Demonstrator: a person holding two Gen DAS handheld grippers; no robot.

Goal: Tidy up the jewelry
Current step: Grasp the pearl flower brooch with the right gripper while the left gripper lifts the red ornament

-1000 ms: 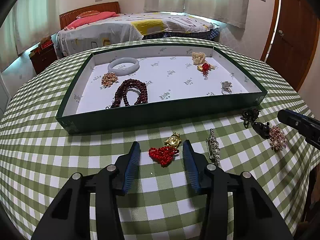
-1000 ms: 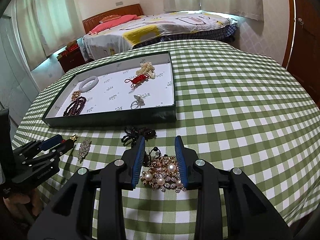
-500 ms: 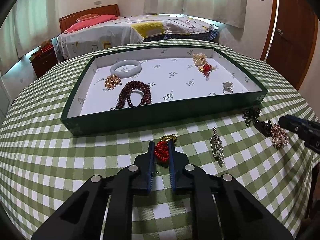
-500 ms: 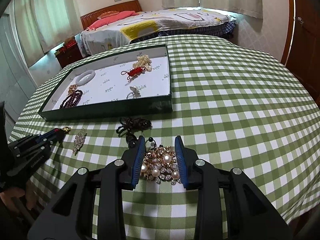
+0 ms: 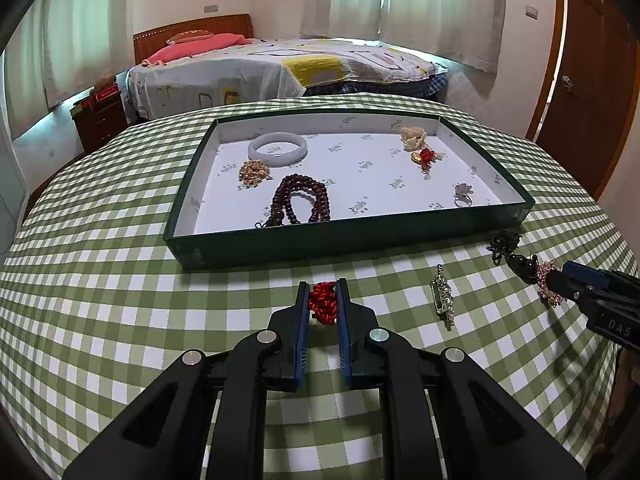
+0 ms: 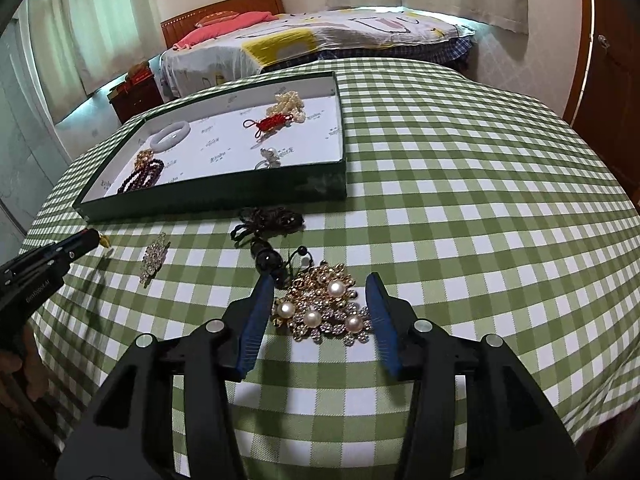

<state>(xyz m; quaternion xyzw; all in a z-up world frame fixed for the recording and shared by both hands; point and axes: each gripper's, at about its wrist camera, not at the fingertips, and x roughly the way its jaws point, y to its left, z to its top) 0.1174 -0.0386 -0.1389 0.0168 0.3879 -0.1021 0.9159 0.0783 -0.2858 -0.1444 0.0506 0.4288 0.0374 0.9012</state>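
Observation:
My left gripper [image 5: 322, 289] is shut on a red knotted charm [image 5: 322, 304] and holds it just above the checked cloth in front of the green tray [image 5: 352, 236]. Its gold end shows past the fingertips in the right wrist view [image 6: 105, 241]. My right gripper [image 6: 320, 288] is open, its fingers on either side of a gold and pearl brooch [image 6: 326, 306] that lies on the cloth. The tray holds a white bangle [image 5: 277, 148], a dark bead bracelet [image 5: 300, 202], a gold cluster [image 5: 253, 172], a ring [image 5: 463, 197] and a red and gold charm [image 5: 425, 157].
A crystal brooch [image 5: 443, 296] lies on the cloth between the grippers. A black cord ornament [image 6: 268, 224] lies next to the pearl brooch, by the tray's near right corner. The round table's edge drops off close on the right. A bed stands behind.
My left gripper closed on the red charm and lifted it off the cloth. My right gripper stayed open around the pearl brooch and came a little closer to it.

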